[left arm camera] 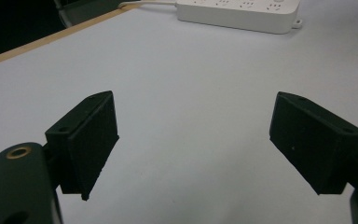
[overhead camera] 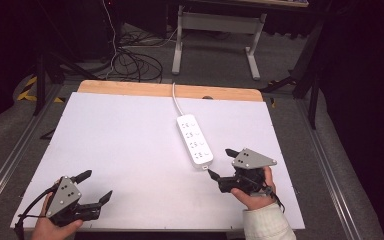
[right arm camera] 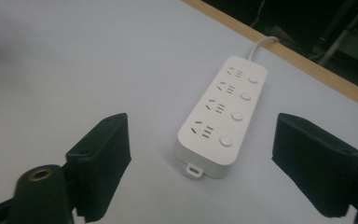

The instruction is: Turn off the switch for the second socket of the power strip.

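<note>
I see grey floor (overhead camera: 215, 60), black cables (overhead camera: 130, 62) lying on it, a white-legged frame (overhead camera: 215, 22) behind my desk (overhead camera: 130, 150), dark surroundings.

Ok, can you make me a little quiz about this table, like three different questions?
1. True or false: the right claw is squeezing the white power strip.
2. How many round buttons are on the power strip?
A) two B) four C) six
3. Fill in: the strip's cord runs off the table's ______ edge.

Key
1. False. Both the right claw and the left claw are open and hold nothing.
2. B, four, one beside each socket.
3. Far, over the wooden strip away from the person.
</note>
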Available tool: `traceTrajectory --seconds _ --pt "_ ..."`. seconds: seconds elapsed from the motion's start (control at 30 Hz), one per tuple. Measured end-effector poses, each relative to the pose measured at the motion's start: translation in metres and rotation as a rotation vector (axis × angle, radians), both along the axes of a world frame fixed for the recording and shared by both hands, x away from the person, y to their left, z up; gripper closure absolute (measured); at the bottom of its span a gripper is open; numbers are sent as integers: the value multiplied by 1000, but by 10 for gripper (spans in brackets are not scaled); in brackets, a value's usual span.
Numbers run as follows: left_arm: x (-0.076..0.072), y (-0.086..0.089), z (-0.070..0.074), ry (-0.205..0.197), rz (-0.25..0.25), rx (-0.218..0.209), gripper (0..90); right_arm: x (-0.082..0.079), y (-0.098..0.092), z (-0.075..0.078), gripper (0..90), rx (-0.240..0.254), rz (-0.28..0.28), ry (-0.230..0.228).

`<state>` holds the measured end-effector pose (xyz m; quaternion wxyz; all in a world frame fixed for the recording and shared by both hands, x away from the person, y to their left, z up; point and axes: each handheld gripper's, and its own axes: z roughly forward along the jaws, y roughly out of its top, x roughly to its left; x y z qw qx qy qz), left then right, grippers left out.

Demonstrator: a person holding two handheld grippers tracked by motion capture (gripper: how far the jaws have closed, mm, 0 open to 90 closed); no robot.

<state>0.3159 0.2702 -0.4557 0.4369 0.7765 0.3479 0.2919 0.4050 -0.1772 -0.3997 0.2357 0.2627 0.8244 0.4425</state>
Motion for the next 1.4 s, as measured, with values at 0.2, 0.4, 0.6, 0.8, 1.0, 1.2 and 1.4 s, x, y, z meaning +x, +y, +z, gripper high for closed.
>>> traceTrajectory --seconds 0.2,0.4,0.6,0.8,1.0,1.2,1.4 --pt "-1 -1 -1 0 7 20 157 10 6 7 335 -38 -7 21" --pt "-5 3 -1 8 23 9 157 26 14 16 424 -38 -28 22" --pt "-6 4 -1 12 36 0 157 44 23 19 573 -31 -16 65" --pt "-6 5 -1 15 32 -4 158 60 29 20 626 -18 -9 87" --pt "-5 5 -1 17 27 -1 157 80 36 20 742 15 -21 119" --pt "-4 5 -1 15 27 -2 157 96 39 17 851 40 -34 166" --pt "-4 5 -1 14 29 -4 158 111 45 11 900 28 -48 169"
